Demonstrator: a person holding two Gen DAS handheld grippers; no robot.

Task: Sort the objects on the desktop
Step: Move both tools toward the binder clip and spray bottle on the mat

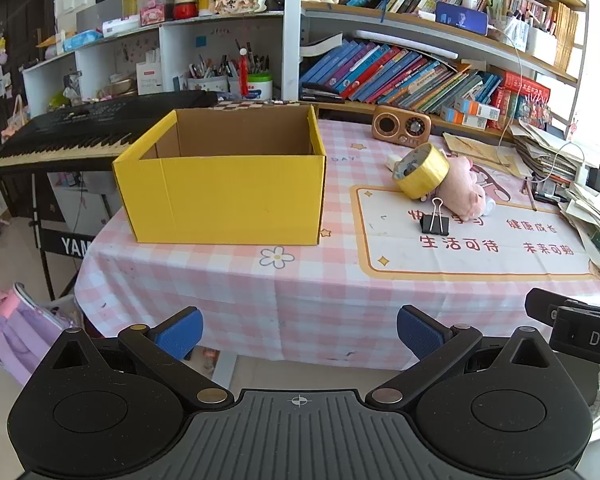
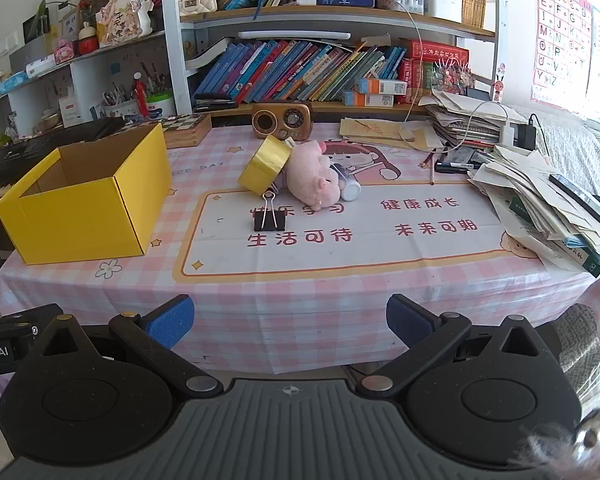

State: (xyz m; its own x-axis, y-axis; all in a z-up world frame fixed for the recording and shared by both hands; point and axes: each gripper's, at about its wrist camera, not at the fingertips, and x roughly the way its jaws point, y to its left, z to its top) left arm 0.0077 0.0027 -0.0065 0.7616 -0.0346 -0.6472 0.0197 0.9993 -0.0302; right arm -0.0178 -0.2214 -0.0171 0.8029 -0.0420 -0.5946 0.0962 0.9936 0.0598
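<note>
1. Left wrist view: left gripper (image 1: 300,334) hangs off the near table edge, blue pads (image 1: 180,336) spread wide, nothing between them.
2. Right wrist view: right gripper (image 2: 290,322) also short of the table edge, fingers released, empty.
3. Yellow cardboard box (image 1: 224,196) sits open-topped on the left of the pink checked tablecloth (image 1: 300,300); inside looks empty as far as visible.
4. Yellow tape roll (image 2: 265,165) stands tilted mid-table, leaning on the pink pig plush (image 2: 314,178).
5. Black binder clip (image 2: 269,218) lies just in front of the tape roll, wire handles up.
6. Small white cylinder (image 2: 350,188) lies right of the plush, touching it; type unclear.
7. Wooden retro radio (image 2: 282,120) stands behind the cluster, near the bookshelf.
8. Paper stack (image 2: 540,204) fills the right table edge.
</note>
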